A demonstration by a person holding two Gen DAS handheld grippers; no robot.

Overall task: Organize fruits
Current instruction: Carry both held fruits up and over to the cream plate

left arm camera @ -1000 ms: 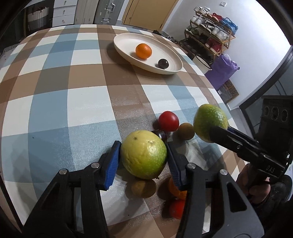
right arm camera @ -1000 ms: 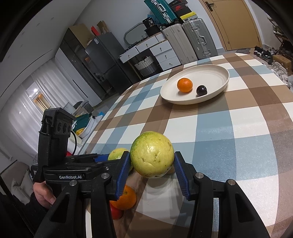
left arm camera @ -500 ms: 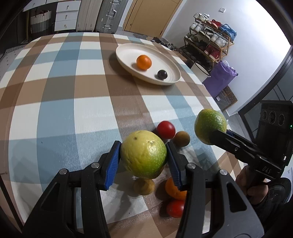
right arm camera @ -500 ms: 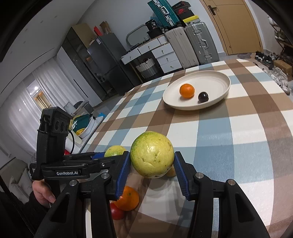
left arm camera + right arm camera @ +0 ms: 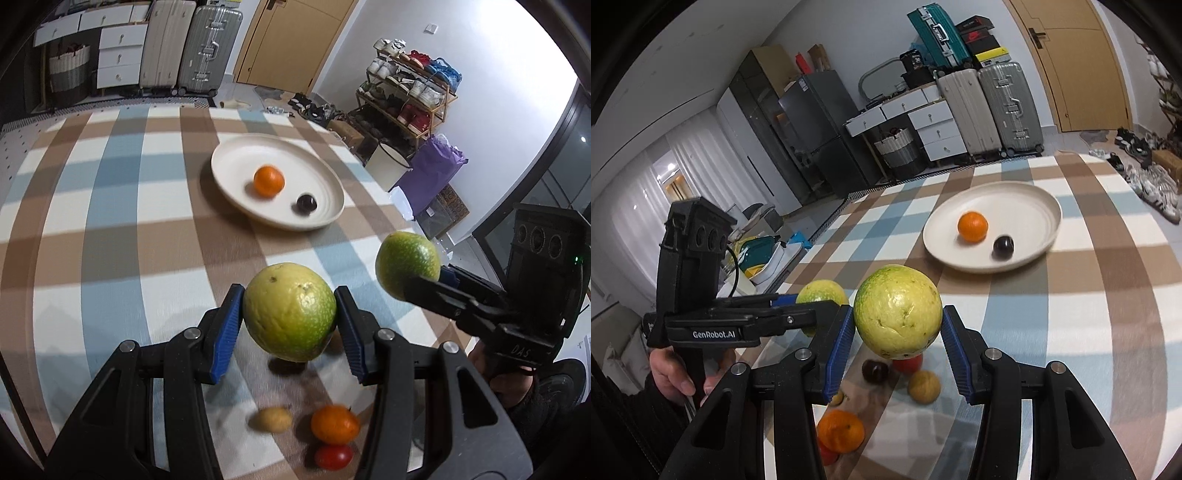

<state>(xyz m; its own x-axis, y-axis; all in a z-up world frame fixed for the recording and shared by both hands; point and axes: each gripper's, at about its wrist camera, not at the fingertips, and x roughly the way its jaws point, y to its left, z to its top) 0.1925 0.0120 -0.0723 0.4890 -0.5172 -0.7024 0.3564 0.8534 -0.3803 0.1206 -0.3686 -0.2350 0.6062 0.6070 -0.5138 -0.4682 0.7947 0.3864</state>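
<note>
Left wrist view shows me a table with a checked cloth (image 5: 92, 236) in blue, brown and white. Behind it stand suitcases (image 5: 192, 44), white drawers (image 5: 118, 55), a wooden door (image 5: 295, 40) and a shoe rack (image 5: 410, 96).

On the far part of the cloth lies a cream plate (image 5: 229, 166). Inside it I see an orange (image 5: 269, 180) and a dark plum (image 5: 306, 203), a little apart.

My left gripper (image 5: 290, 325) is clamped on a yellow-green fruit (image 5: 290, 315), held above the cloth. My right gripper (image 5: 897, 328) is clamped on a second green fruit (image 5: 897, 310), also in the air. Both are on the near side, well apart from the plate.

Under them, on the cloth, lie a small orange (image 5: 334, 424), a red tomato (image 5: 332, 456) and a small yellowish fruit (image 5: 269, 419).
</note>
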